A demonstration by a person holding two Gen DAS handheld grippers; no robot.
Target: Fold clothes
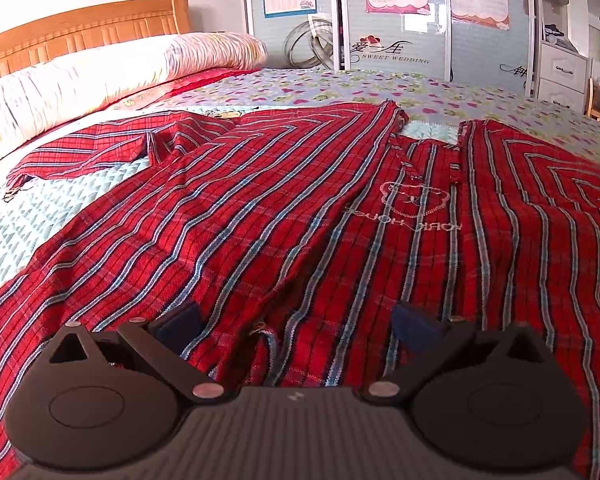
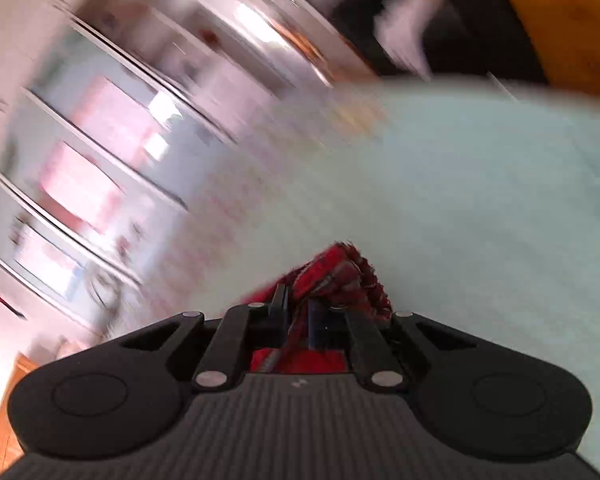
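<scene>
A red plaid shirt (image 1: 284, 208) with blue and dark stripes lies spread on the bed, collar at the far side and one sleeve (image 1: 84, 152) stretched out to the left. My left gripper (image 1: 296, 330) stands open low over the shirt's near hem, its dark blue pads (image 1: 180, 326) set wide apart on either side of a raised wrinkle. In the right wrist view, which is heavily blurred, my right gripper (image 2: 298, 312) is shut on a bunched fold of the red plaid shirt (image 2: 340, 276), lifted above the pale bed cover (image 2: 480, 200).
The quilted bed cover (image 1: 32, 216) shows pale blue to the left of the shirt. A long pillow (image 1: 100, 72) and a wooden headboard (image 1: 80, 32) run along the far left. Wardrobe doors (image 1: 400, 20) with posters and a drawer unit (image 1: 560, 76) stand beyond the bed.
</scene>
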